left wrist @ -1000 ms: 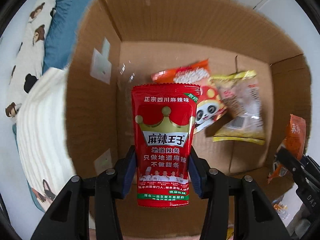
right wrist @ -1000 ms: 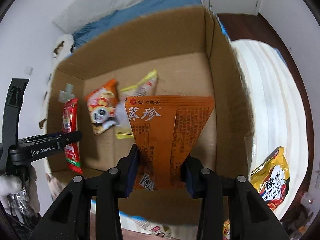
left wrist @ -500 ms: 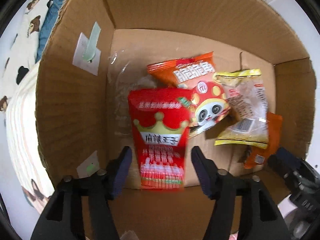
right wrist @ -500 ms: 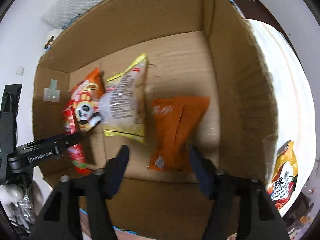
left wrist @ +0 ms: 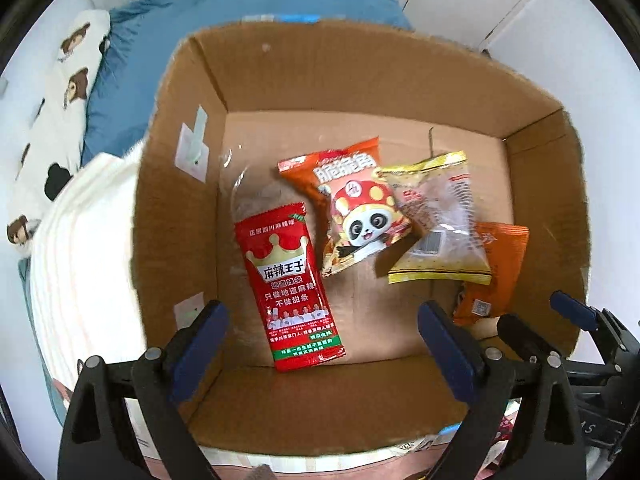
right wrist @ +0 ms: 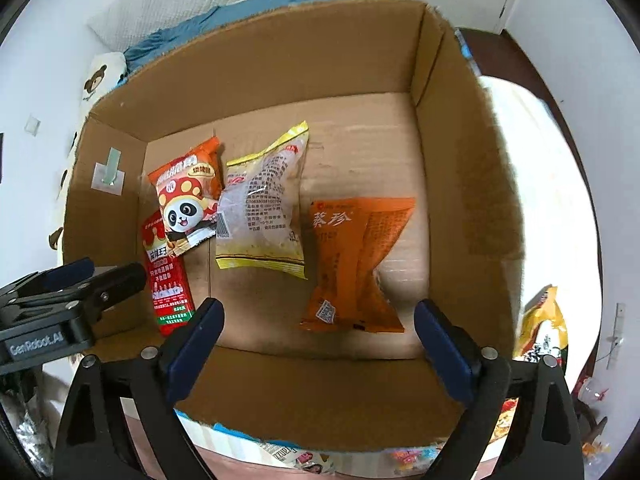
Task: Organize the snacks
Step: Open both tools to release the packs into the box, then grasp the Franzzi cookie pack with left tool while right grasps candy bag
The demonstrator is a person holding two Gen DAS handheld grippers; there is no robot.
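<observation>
An open cardboard box (left wrist: 180, 208) (right wrist: 460, 168) holds several snack packs. The red spicy-strip packet (left wrist: 290, 284) (right wrist: 168, 276) lies flat at the box's left. Beside it lie the panda chips bag (left wrist: 352, 208) (right wrist: 186, 196), a yellow-edged clear pack (left wrist: 440, 220) (right wrist: 264, 208) and the orange packet (left wrist: 492, 272) (right wrist: 352, 264). My left gripper (left wrist: 322, 344) is open and empty above the box's near edge. My right gripper (right wrist: 318, 344) is open and empty above the near edge, over the orange packet.
A blue blanket (left wrist: 240, 20) and a bear-print pillow (left wrist: 60, 92) lie behind the box. A white striped cover (left wrist: 80, 264) lies to the left. A yellow snack bag (right wrist: 544, 332) lies outside the box on the right. Printed paper (right wrist: 296, 456) shows below the near wall.
Both grippers opened and dropped their packets: the red one fell flat at the box's left, the orange one at its right. Both grippers then pulled back above the box.
</observation>
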